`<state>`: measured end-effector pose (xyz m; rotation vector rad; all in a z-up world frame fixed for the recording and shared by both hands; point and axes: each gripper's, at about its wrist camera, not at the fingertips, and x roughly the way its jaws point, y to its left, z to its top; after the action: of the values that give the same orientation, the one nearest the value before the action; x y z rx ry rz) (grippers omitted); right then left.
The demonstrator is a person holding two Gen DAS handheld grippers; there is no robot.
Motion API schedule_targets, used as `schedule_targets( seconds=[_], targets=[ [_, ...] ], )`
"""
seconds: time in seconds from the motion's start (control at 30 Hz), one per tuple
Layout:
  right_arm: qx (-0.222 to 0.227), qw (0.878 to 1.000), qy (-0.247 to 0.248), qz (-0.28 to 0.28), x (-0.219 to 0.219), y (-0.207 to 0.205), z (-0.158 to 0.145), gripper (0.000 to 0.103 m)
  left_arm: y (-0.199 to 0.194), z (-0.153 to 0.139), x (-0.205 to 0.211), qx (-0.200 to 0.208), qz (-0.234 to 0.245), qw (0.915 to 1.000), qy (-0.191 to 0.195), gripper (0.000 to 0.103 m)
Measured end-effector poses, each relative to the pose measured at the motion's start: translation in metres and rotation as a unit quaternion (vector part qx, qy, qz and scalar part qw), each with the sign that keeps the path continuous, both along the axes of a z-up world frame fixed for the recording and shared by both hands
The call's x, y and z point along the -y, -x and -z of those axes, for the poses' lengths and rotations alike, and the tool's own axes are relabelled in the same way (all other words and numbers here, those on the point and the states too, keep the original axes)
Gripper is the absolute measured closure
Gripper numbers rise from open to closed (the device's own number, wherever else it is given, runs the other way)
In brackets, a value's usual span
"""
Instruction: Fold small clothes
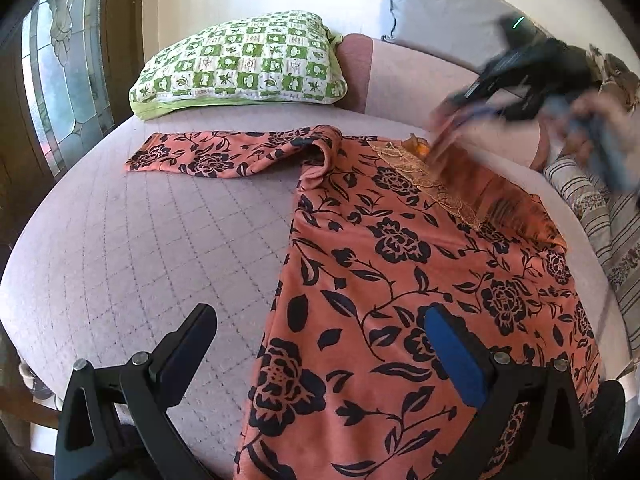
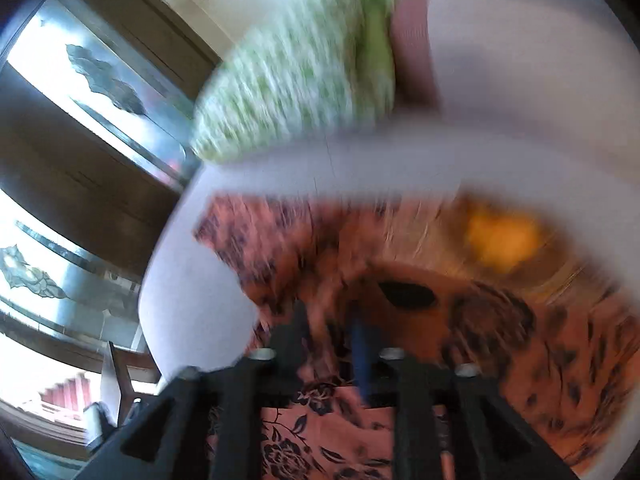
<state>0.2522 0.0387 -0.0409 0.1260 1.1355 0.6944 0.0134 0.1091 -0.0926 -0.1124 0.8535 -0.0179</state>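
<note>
A: We log what is hard to read first. The right-wrist view is smeared throughout; the right claw [image 2: 332,320] shows two fingers with orange floral cloth between them, but we cannot tell whether the pads press on it. In the left-wrist view that same claw is a dark blur above the garment's neckline, with cloth streaking up toward it.

B: Agreed. We note the garment [image 1: 400,264], orange with black flowers, lies spread on the bed [image 1: 140,240]; its hem runs out of frame at the bottom edge. One sleeve [image 1: 216,156] lies flat, stretched out from the body toward the green checked pillow [image 1: 240,64]. The far sleeve is blurred and appears folded over the body.

A: Left claw [image 1: 320,344]: fingers wide apart, nothing between the pads, hovering over the garment's near edge, one finger above bare quilt.

B: Counts: one garment, two claws, one green pillow, one grey cushion [image 1: 440,4] beyond the garment, one striped cloth [image 1: 600,216] beside the garment, partly cut off.
</note>
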Motion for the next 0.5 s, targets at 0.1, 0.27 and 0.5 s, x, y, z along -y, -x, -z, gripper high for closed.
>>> schedule_targets(
  seconds=[0.1,0.27,0.5],
  targets=[
    [-0.032,0.999,-0.028,0.027,0.015,0.016,0.052,0.037,-0.009,-0.004,0.002,0.001,0.005,1.0,0.003,0.0],
    [0.029,0.984,-0.07,0.162,0.127,0.069,0.056,0.028,-0.063,-0.007,0.018,0.002,0.022,0.9993,0.029,0.0],
    [0.063,0.954,-0.058,0.288,0.252,0.133,0.053,0.027,-0.187,0.022,0.057,-0.083,0.062,0.9918,0.075,0.0]
  ],
)
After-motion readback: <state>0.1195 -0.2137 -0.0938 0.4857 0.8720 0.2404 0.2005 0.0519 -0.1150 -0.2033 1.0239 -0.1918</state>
